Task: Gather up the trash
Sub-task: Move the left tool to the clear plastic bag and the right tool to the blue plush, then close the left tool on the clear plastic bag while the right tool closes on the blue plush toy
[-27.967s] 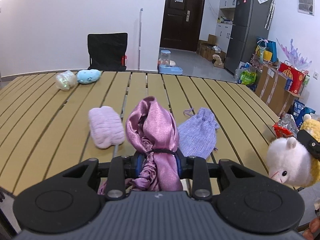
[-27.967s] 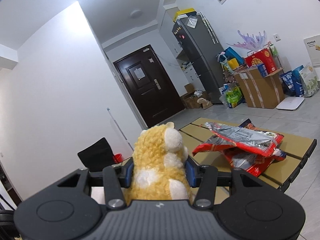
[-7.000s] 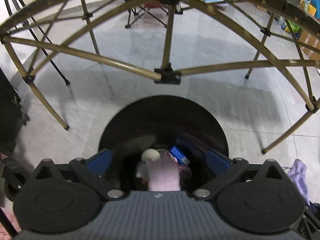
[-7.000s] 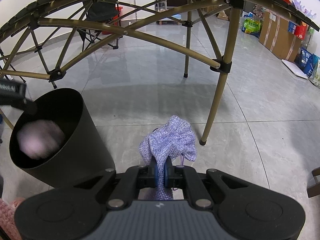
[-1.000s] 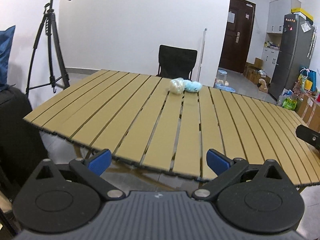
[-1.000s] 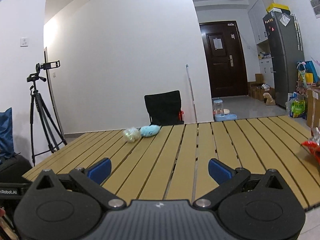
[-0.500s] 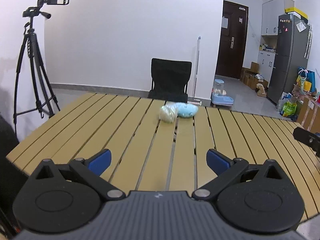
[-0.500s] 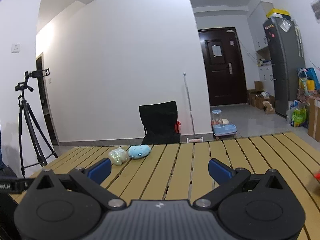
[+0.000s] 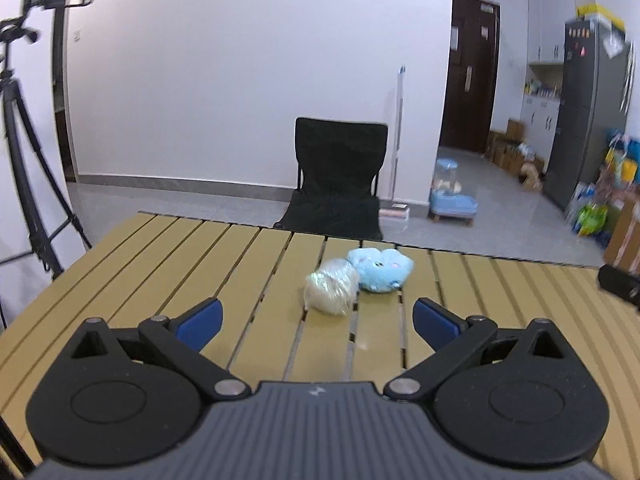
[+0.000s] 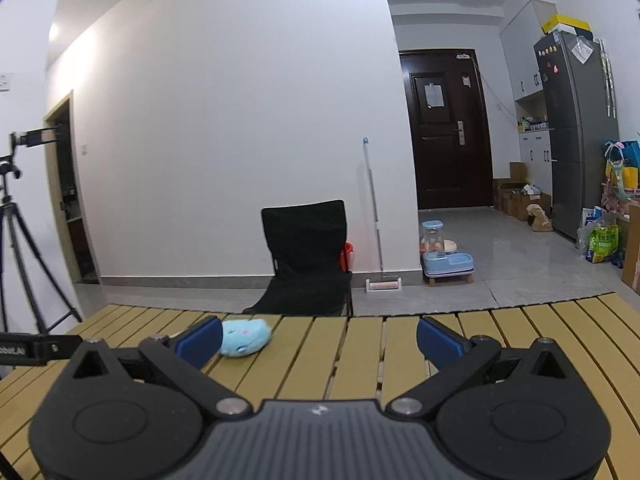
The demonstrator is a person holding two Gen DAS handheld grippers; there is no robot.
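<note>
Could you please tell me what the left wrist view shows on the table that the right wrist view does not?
Only the left wrist view shows the shiny whitish bundle, lying against the blue plush toy, framed by the open left gripper. Only the right wrist view shows the open right gripper and a red object behind the chair. Both show the plush toy, the slatted table and the black chair.

Fuzzy blue plush (image 9: 380,269), crinkly glossy bag (image 9: 331,293)

We see a home: fridge (image 10: 576,136), entry door (image 10: 444,128) and pet feeder (image 10: 446,258) beyond the slatted table (image 10: 360,344).
</note>
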